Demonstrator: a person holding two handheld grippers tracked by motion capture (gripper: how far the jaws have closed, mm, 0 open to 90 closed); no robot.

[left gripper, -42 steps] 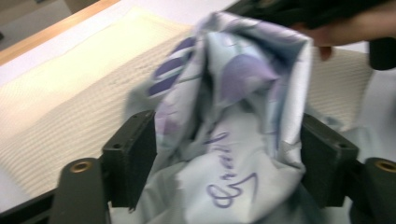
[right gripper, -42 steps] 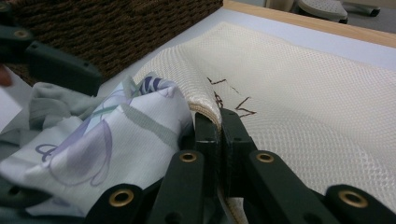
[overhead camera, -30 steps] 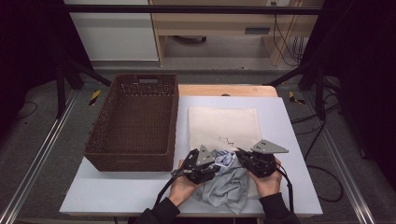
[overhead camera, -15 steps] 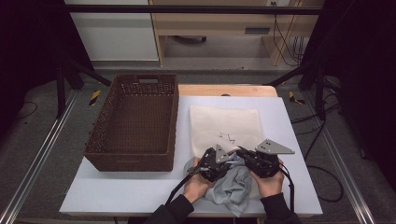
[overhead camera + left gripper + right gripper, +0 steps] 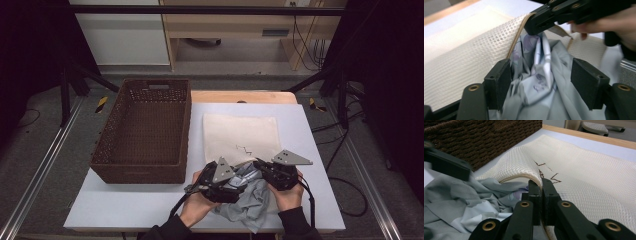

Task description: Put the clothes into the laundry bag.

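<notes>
Right gripper [image 5: 541,185] is pinching the mesh bag [image 5: 584,167] edge, left gripper [image 5: 541,77] jaws sitting apart around grey cloth [image 5: 541,75] at bag mouth.

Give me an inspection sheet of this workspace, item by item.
Surface: white tabletop, wooden strip along its far edge.
Job's things: cream mesh laundry bag lying flat, its near zipper edge lifted; crumpled pale grey-blue garment at the bag's mouth; dark brown wicker basket left of the bag, nothing seen inside.
Clutter: nothing seen.
Grippers: right gripper shut on the bag's edge; left gripper open, fingers either side of the garment.
Cables: black cable trailing from the right gripper.
Surroundings: grey floor, dark frame legs, wooden furniture beyond.
</notes>
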